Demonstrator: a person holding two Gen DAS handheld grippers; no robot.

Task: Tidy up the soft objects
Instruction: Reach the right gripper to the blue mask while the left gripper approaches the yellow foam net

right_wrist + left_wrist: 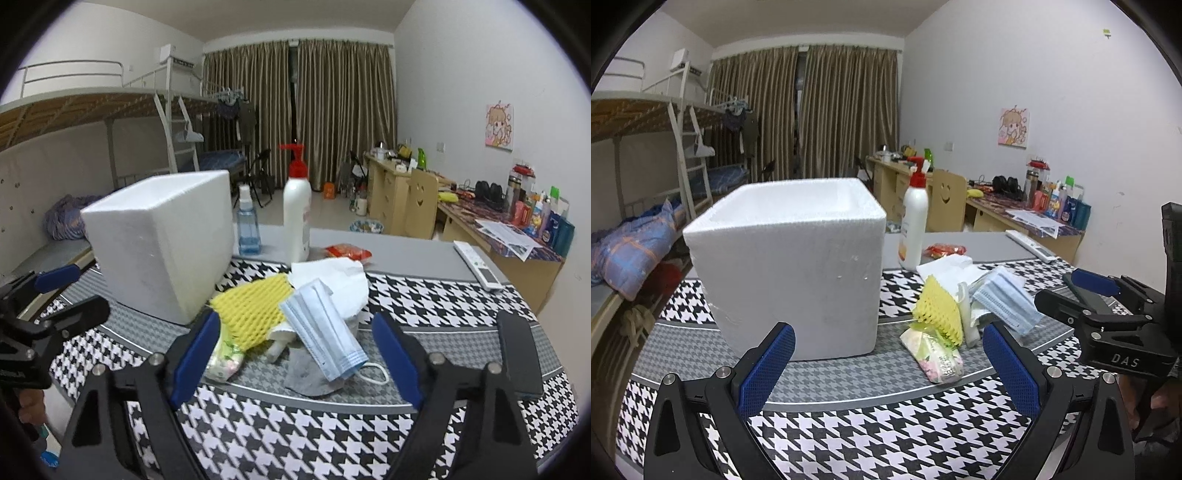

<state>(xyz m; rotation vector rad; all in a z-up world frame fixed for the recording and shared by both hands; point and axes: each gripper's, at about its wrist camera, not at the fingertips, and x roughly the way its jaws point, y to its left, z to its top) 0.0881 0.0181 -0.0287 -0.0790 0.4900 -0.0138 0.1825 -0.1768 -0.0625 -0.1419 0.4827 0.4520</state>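
Standing ahead of the left gripper [888, 354], just beyond its left jaw, is one white foam box [790, 266], open-topped, on the houndstooth-clothed surface [871, 435]. One white pump bottle [296, 218] with a red top stands farther off; its label is too blurred to read. The soft pile lies right of the box: one white tissue sheet [332, 280], one yellow foam net [255, 310], one blue face mask [325, 332], one grey mask [310, 373], one tissue pack [936, 356]. The right gripper [295, 354] hovers level over the pile, jaws spread, mask between them. The left jaws are spread too, empty. "DAS" marks the right gripper's body.
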